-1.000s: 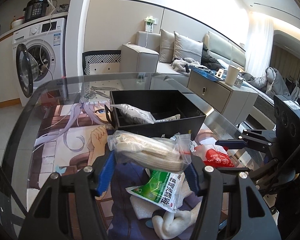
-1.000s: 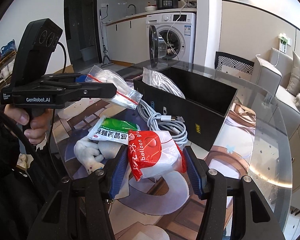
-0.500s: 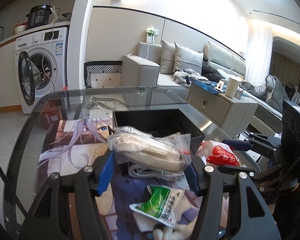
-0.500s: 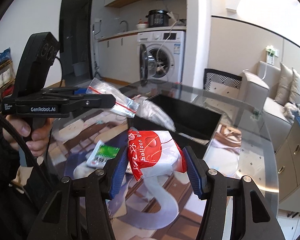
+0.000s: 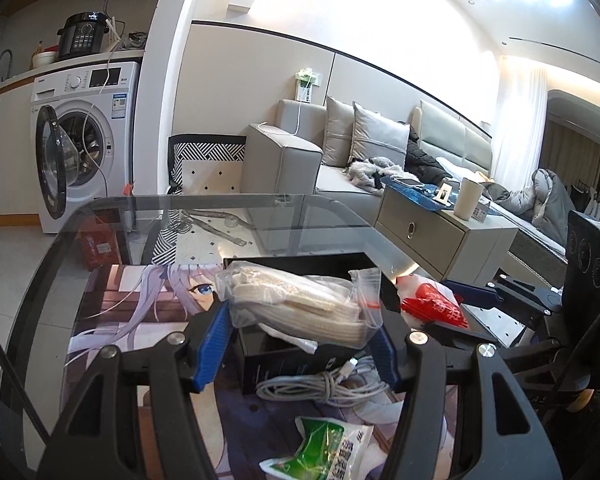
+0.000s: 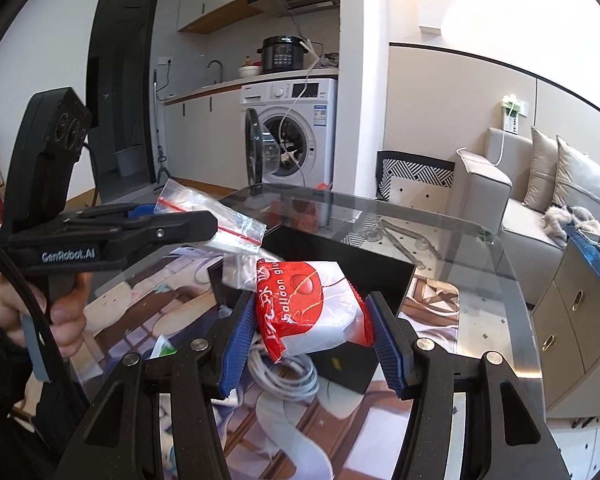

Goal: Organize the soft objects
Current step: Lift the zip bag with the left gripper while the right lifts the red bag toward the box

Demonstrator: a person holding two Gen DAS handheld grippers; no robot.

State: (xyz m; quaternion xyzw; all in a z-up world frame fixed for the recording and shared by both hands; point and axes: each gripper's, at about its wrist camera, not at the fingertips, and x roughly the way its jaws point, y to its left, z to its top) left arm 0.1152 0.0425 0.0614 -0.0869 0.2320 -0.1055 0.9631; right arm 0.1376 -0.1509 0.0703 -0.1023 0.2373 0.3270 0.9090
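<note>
My left gripper (image 5: pixel 300 336) is shut on a clear zip bag of cream cloth (image 5: pixel 300 304) and holds it above the near wall of the black box (image 5: pixel 296 356). My right gripper (image 6: pixel 310 334) is shut on a red and white balloon-glue packet (image 6: pixel 312 316) and holds it over the black box (image 6: pixel 340 252). The packet also shows in the left wrist view (image 5: pixel 432 304), and the zip bag in the right wrist view (image 6: pixel 212 216). A green packet (image 5: pixel 324 452) and a coiled white cable (image 5: pixel 320 388) lie on the mat.
The glass table (image 5: pixel 204 204) carries an anime picture mat (image 5: pixel 140 304). A washing machine (image 5: pixel 80 140) stands beyond at the left, a grey sofa (image 5: pixel 340 160) and a low cabinet (image 5: pixel 440 232) at the right. The glass edge (image 6: pixel 516 280) runs close to the box.
Both grippers have risen and moved forward with their bags, from over the loose pile to above the black box. The green packet and cable stay on the mat.
</note>
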